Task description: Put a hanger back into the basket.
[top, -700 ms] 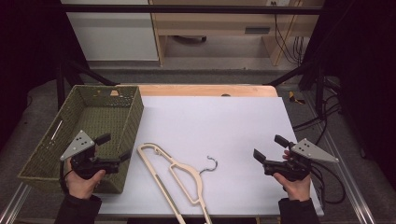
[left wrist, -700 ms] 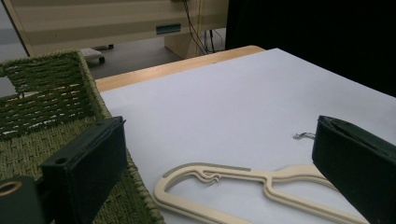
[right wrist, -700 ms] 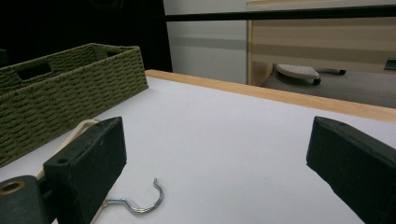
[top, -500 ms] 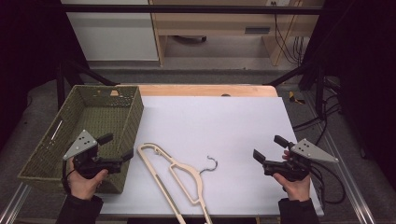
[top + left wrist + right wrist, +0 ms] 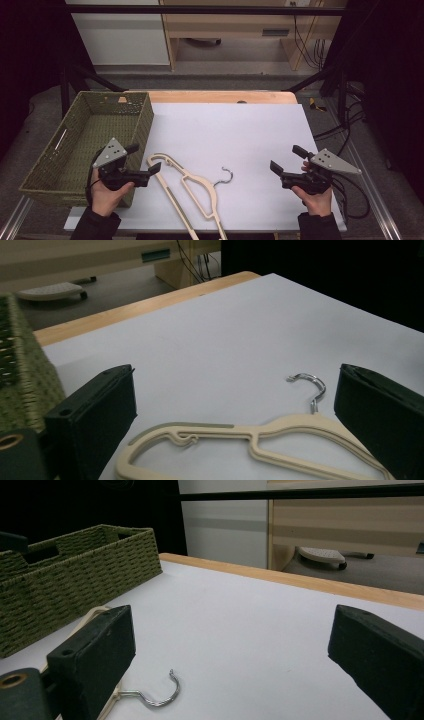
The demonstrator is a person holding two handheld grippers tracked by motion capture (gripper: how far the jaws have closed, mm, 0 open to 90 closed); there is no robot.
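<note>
The left gripper [image 5: 145,160] is gaping wide beside one end of the cream plastic hanger with its metal hook [image 5: 192,187], lying flat on the white table [image 5: 235,130]. The right gripper [image 5: 288,159] is hovering unclenched, well apart. The green woven basket [image 5: 142,117] is sitting leftward.

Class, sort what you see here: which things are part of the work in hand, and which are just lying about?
In the work:
hanger
left gripper, open, at the hanger's end
right gripper, open, facing the hook

Lying about:
basket
cables beside the table
</note>
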